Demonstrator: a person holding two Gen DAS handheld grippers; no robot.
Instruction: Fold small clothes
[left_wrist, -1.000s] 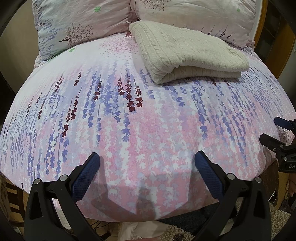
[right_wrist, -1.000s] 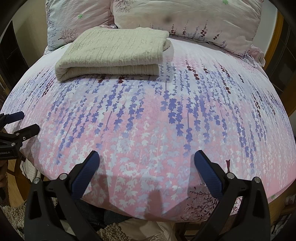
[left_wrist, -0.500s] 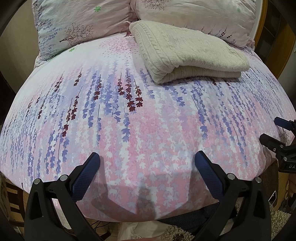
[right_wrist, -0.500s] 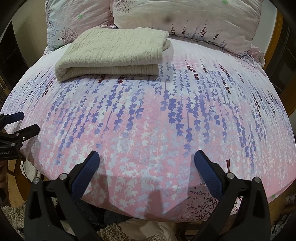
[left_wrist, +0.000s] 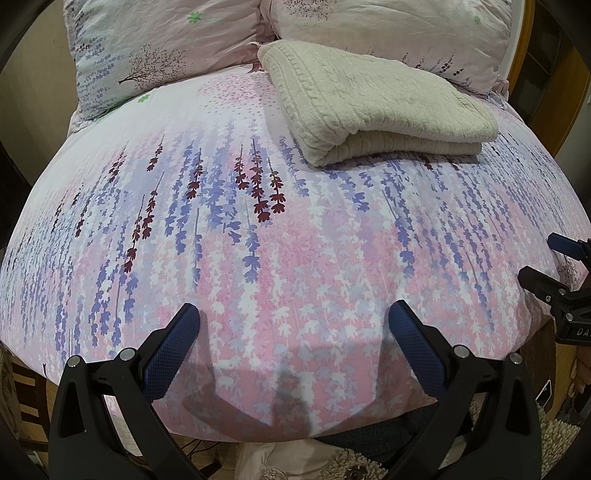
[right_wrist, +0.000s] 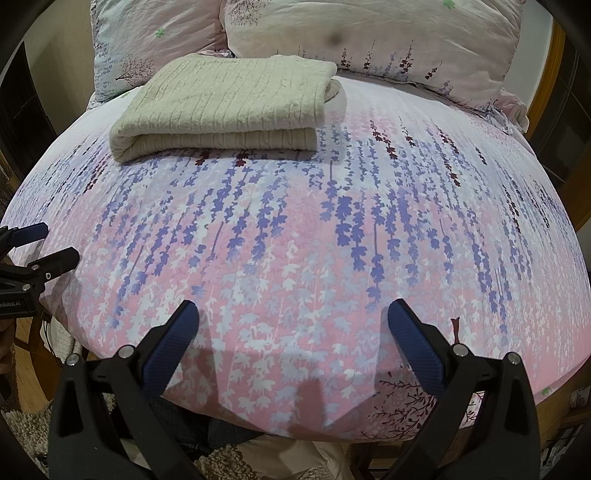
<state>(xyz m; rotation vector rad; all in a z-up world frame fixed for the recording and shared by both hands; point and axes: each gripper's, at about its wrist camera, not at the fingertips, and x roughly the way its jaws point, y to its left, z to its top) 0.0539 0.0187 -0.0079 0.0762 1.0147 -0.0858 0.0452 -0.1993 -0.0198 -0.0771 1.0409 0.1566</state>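
Sweater folded, tools idle

We hold the left tool (left_wrist: 291, 317) and right tool (right_wrist: 291, 314) spread apart and empty over the bed's (left_wrist: 295, 258) near edge, while the sweater (left_wrist: 373, 114) lies folded by the pillows (right_wrist: 369, 37), likely finished and set aside.

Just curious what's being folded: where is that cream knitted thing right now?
The cream knit lies folded at the far end of the bed, just before the pillows, untouched by either gripper.
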